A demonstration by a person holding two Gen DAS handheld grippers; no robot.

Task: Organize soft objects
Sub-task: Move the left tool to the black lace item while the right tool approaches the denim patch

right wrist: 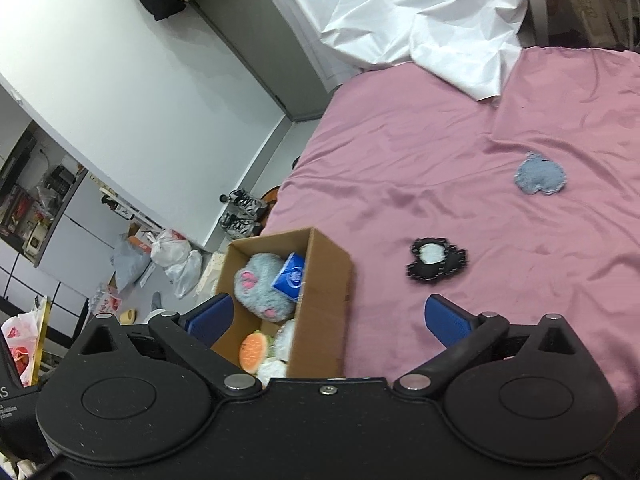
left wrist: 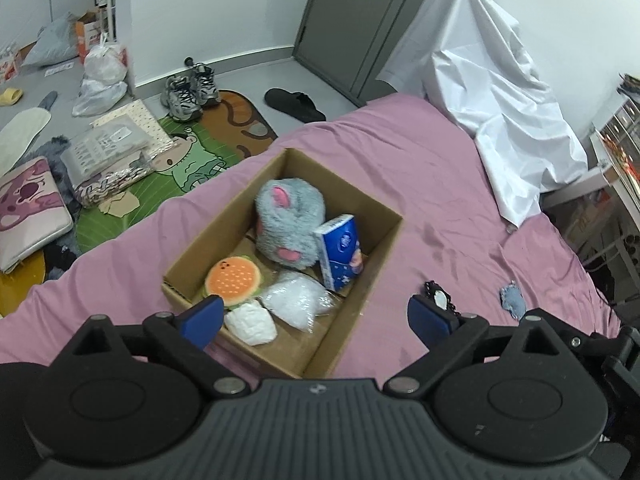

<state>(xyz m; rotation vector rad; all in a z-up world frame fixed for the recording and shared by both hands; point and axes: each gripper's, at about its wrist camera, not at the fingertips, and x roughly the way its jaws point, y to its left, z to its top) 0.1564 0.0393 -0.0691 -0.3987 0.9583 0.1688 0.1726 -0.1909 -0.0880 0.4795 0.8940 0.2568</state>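
Cardboard box (left wrist: 352, 240) on the pink bed (right wrist: 440, 160) already holds a grey plush, burger toy and tissue pack. The black-and-white patch (right wrist: 437, 260) lies just ahead of the right tongs (right wrist: 328, 320), nearer them than the left tongs (left wrist: 316, 320); the denim patch (right wrist: 540, 174) lies farther. Both tongs gape empty.

Both tools are of black plastic, each with two round discs joined by linkage bars on silver rivets. The left tongs (left wrist: 314, 318) have a ribbed grey top plate; the right tongs (right wrist: 329, 320) have one small screw. All fingertips (left wrist: 202, 316) carry blue pads.
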